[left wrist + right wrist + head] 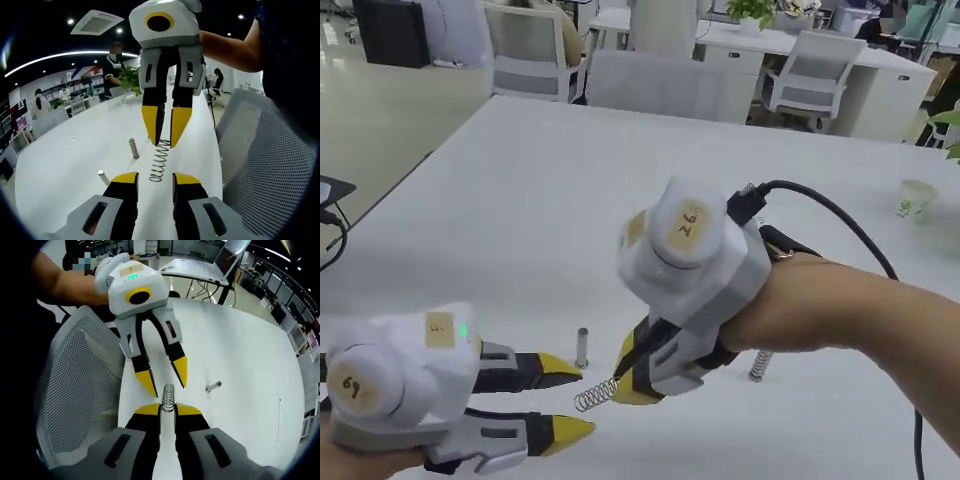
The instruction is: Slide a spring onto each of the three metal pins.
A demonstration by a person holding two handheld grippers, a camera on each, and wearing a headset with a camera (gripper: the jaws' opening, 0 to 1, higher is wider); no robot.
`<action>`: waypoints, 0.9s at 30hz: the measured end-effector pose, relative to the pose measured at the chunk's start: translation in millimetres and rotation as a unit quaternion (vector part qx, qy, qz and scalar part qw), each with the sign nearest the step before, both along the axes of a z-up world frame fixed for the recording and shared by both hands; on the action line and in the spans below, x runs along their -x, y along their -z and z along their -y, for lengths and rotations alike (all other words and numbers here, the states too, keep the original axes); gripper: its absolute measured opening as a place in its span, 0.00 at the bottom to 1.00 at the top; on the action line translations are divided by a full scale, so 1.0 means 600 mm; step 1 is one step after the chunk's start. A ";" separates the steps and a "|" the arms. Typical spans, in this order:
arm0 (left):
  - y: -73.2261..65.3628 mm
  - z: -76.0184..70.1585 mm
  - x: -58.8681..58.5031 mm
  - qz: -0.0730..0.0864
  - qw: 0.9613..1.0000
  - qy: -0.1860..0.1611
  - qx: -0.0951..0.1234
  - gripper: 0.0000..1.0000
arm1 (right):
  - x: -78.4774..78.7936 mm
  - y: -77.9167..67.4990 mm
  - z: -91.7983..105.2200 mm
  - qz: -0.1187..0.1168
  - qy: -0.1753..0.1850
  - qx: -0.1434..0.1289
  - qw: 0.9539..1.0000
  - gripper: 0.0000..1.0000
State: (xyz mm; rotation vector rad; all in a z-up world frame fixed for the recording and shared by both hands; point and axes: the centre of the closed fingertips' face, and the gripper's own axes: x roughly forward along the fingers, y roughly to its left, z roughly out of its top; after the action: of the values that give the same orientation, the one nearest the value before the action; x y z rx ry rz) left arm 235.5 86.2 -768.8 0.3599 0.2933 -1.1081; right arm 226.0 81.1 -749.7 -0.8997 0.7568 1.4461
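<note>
Head view showed a broad white surface [520,200] with a small paper cup [917,197] far off near its right edge. Right gripper view caught a grey mesh chair [80,390] beside the surface's edge. The right claw [620,383] was at the middle, tilted down, its yellow tips closed on one end of a loose spring [595,393]. The rest of that spring stuck out towards the left claw [585,400], whose jaws stood open, with the spring's free end lying between their tips. Just beyond those tips a bare metal pin [582,347] stood upright on the surface. A second spring [760,365] stood upright by the person's right wrist; whether a pin ran through it I could not tell.
</note>
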 end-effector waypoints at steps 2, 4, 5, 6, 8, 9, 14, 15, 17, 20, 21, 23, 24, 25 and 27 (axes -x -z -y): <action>-0.001 0.002 0.000 0.006 1.000 0.007 -0.002 0.16 | 0.001 -0.001 0.001 0.000 0.000 0.000 1.000 0.07; 0.000 0.004 0.001 0.009 1.000 0.011 -0.005 0.13 | 0.003 -0.001 0.002 -0.001 0.002 0.000 1.000 0.07; 0.001 0.005 0.001 0.008 1.000 0.012 -0.008 0.11 | 0.004 -0.002 0.003 -0.001 0.002 0.000 1.000 0.07; 0.002 0.005 0.001 0.008 1.000 0.013 -0.009 0.10 | 0.006 -0.002 0.003 -0.001 0.002 0.000 1.000 0.07; 0.002 0.007 0.003 0.010 1.000 0.017 -0.010 0.08 | 0.008 -0.003 0.003 -0.003 0.002 -0.001 1.000 0.07; 0.002 0.009 0.004 0.010 1.000 0.019 -0.010 0.07 | 0.009 -0.003 0.004 -0.004 0.003 -0.001 1.000 0.07; 0.003 0.012 0.007 0.013 1.000 0.021 -0.012 0.03 | 0.010 -0.003 0.006 -0.004 0.007 0.000 1.000 0.07; 0.003 0.012 0.007 0.014 1.000 0.022 -0.011 0.03 | 0.010 -0.003 0.006 -0.004 0.006 0.000 1.000 0.07; 0.003 0.013 0.008 0.014 1.000 0.022 -0.010 0.03 | 0.011 -0.006 0.004 -0.003 0.005 -0.002 1.000 0.07; 0.002 0.015 0.007 0.014 1.000 0.022 -0.012 0.02 | 0.010 -0.009 0.001 0.001 0.003 -0.005 1.000 0.08; 0.002 0.015 0.006 0.016 1.000 0.022 -0.014 0.02 | 0.011 -0.010 0.000 0.001 0.002 -0.007 1.000 0.08; 0.002 0.016 0.005 0.013 1.000 0.021 -0.011 0.02 | 0.009 -0.013 -0.003 0.003 0.001 -0.011 1.000 0.08; 0.001 0.016 0.005 0.013 1.000 0.019 -0.008 0.02 | 0.009 -0.013 -0.003 0.002 0.001 -0.013 1.000 0.08; 0.000 0.016 0.004 0.011 1.000 0.018 -0.004 0.02 | 0.009 -0.015 -0.003 0.001 0.002 -0.015 1.000 0.08; -0.001 0.016 0.003 0.008 1.000 0.016 0.002 0.02 | 0.008 -0.017 -0.004 -0.001 0.003 -0.020 1.000 0.08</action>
State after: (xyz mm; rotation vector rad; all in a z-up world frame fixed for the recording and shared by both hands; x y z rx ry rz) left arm 234.0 76.4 -768.5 0.3708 0.2705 -1.1374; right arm 221.4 83.7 -739.5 -0.8645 0.7302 1.4521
